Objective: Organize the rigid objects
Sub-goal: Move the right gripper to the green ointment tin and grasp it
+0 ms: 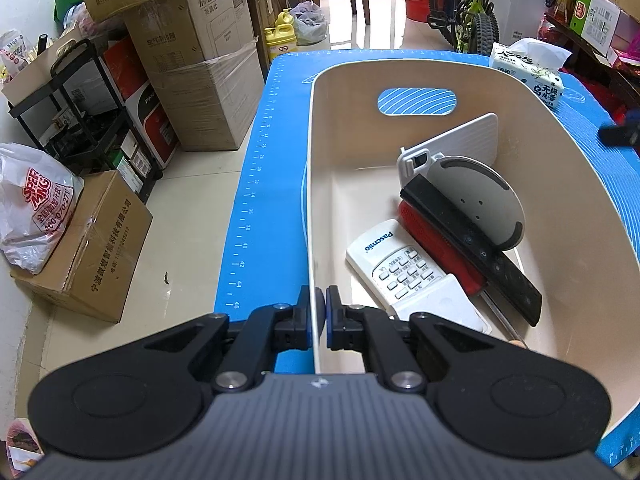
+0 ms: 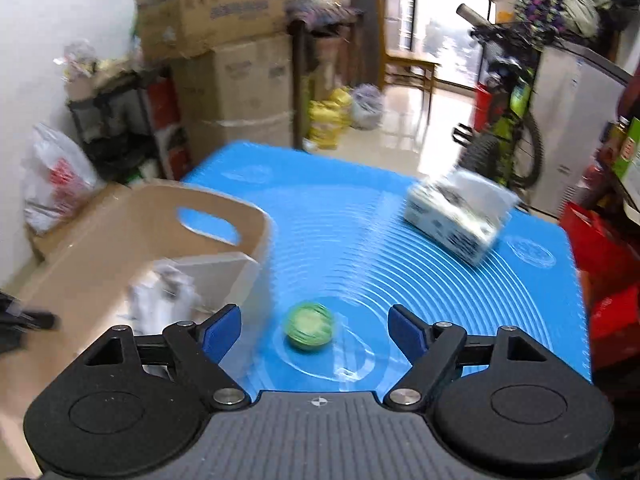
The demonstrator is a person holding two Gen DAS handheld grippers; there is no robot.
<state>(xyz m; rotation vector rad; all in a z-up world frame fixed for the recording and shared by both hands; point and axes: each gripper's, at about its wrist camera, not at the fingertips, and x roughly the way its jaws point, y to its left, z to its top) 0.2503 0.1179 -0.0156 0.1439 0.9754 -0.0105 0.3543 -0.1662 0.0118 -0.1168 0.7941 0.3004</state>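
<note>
The smooth cream bin's (image 1: 316,216) thin wall is pinched by the left gripper (image 1: 319,304); a white remote (image 1: 394,270) and flat black bar (image 1: 472,248) lie inside. The right gripper (image 2: 316,326) is held wide and empty above a round green object (image 2: 309,325), blurred, perhaps a ball, on the ribbed blue mat (image 2: 400,240).

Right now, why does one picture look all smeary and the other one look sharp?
The right wrist view is smeared by motion blur: the green ball and tissue box look streaky, though the open right claw stays crisp. The left wrist view is sharp: you can read the white remote, and the left claw pinches the bin wall. Both bend edges, fisheye-style.
</note>
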